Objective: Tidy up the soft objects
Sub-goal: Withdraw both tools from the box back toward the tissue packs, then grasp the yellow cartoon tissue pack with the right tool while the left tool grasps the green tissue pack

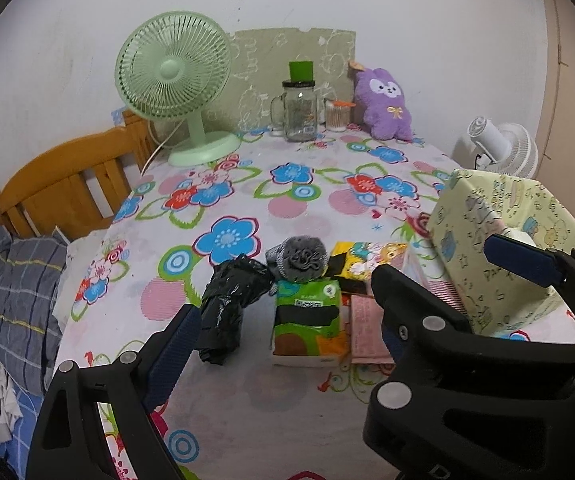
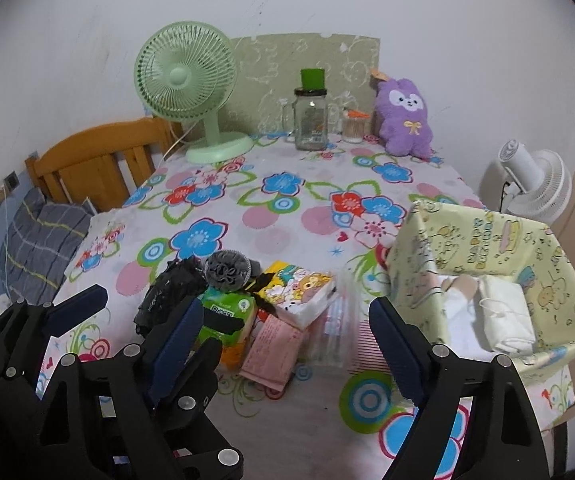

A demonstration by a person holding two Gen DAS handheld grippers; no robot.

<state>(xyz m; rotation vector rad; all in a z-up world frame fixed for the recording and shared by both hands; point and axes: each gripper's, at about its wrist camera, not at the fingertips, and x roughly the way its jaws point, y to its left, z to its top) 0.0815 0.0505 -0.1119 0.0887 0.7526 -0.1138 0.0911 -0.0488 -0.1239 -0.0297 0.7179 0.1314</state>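
Note:
A pile of soft things lies on the floral table: a black plastic bag (image 1: 227, 304), a grey rolled sock (image 1: 297, 258), a green tissue pack (image 1: 307, 316), a yellow cartoon tissue pack (image 1: 361, 264) and a pink packet (image 1: 367, 324). A pale yellow fabric basket (image 1: 499, 240) stands to their right; the right wrist view shows white cloth (image 2: 503, 320) inside it. My left gripper (image 1: 283, 316) is open just before the pile. My right gripper (image 2: 283, 316) is open, empty, above the pink packet (image 2: 273, 350) and a clear zip bag (image 2: 337, 320). The pile's green pack (image 2: 227, 312) shows there too.
At the table's back stand a green fan (image 1: 175, 88), a glass jar (image 1: 299, 110), a cotton swab box (image 1: 337, 116) and a purple plush (image 1: 385, 100). A white fan (image 1: 503, 148) is beyond the right edge. A wooden bed frame (image 1: 67, 184) and pillow lie left.

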